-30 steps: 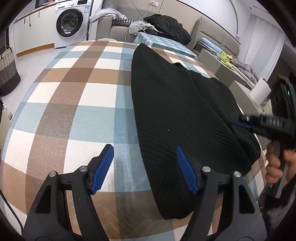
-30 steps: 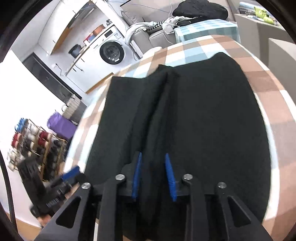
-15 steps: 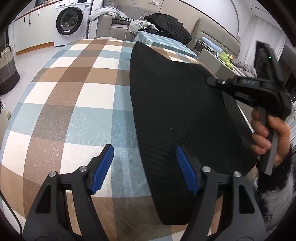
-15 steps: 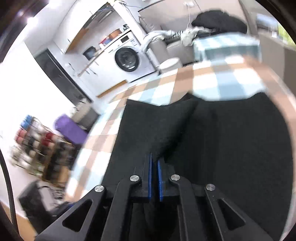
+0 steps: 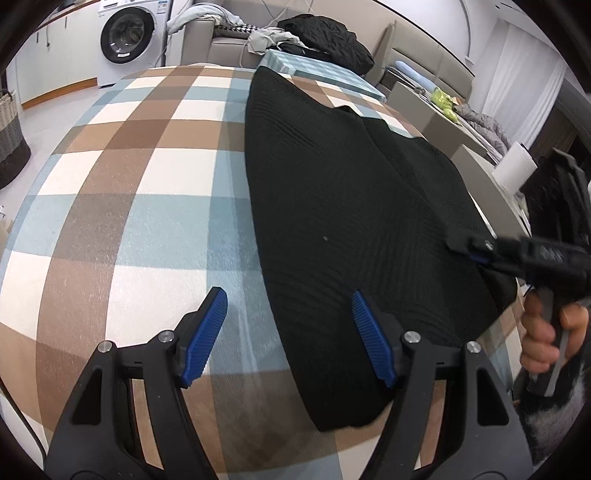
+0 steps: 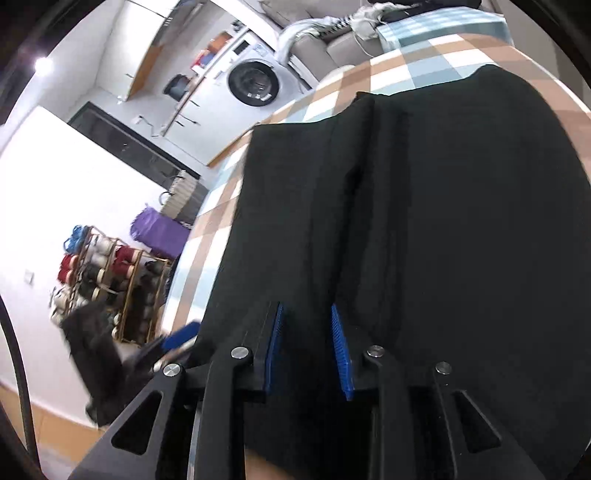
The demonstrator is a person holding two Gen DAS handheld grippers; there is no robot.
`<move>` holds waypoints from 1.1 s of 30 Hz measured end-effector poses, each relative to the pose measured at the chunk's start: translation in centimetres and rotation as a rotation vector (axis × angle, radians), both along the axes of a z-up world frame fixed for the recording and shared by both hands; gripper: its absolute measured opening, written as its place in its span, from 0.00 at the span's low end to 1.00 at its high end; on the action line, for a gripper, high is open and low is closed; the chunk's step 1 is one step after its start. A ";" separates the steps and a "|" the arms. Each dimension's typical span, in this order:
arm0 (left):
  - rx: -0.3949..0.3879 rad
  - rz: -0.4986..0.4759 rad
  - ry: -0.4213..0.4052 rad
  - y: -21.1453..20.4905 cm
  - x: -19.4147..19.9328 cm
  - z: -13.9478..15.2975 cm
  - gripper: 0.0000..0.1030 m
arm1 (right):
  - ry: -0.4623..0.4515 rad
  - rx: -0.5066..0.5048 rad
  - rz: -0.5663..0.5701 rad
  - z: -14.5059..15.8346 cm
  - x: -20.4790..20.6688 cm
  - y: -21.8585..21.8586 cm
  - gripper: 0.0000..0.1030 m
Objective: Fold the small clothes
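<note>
Left hand-held gripper (image 5: 288,332): jaws wide, empty, poised over near left edge of garment (image 5: 351,206). Right hand-held gripper (image 6: 306,343): jaws narrow and opening, fabric fold between pads, not pressed. Black knit garment: flat on checked tabletop (image 5: 147,177), lengthwise fold ridge right of centre. Washer (image 5: 127,37) beyond garment.

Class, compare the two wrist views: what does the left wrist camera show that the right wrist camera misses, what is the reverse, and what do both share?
Only the left wrist view shows the paper towel roll and the hand holding the right gripper, whose jaws are opening. Only the right wrist view shows the yarn rack and purple bundle. Both share the black garment, checked tablecloth and washing machine.
</note>
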State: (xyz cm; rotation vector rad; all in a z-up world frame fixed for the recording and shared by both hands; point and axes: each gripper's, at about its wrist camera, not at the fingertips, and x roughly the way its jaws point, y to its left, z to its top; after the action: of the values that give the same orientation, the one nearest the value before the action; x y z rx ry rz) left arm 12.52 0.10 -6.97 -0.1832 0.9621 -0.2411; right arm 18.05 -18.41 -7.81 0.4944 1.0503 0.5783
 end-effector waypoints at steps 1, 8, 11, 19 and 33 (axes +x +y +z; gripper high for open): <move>0.004 -0.004 -0.001 -0.1 -0.3 0.0 0.66 | 0.008 0.004 0.005 0.0 -0.8 -0.1 0.26; 0.037 -0.050 0.010 -1.0 -3.1 0.0 0.66 | -0.008 -0.052 0.053 -0.5 -2.7 1.0 0.25; 0.047 -0.039 0.013 -0.7 -4.0 0.0 0.66 | -0.066 -0.043 0.070 0.8 -3.0 1.4 0.09; -0.010 -0.018 0.030 0.9 -4.5 0.2 0.66 | -0.027 -0.144 0.081 0.3 -3.0 2.2 0.05; 0.032 -0.005 0.035 1.7 -4.6 0.0 0.67 | -0.021 -0.133 0.074 0.1 -3.4 1.9 0.21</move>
State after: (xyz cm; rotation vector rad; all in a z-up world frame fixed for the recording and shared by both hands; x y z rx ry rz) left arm 7.94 1.78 -6.94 -0.1559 1.0002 -0.2274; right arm 14.70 -16.54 -7.67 0.3336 1.0830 0.5736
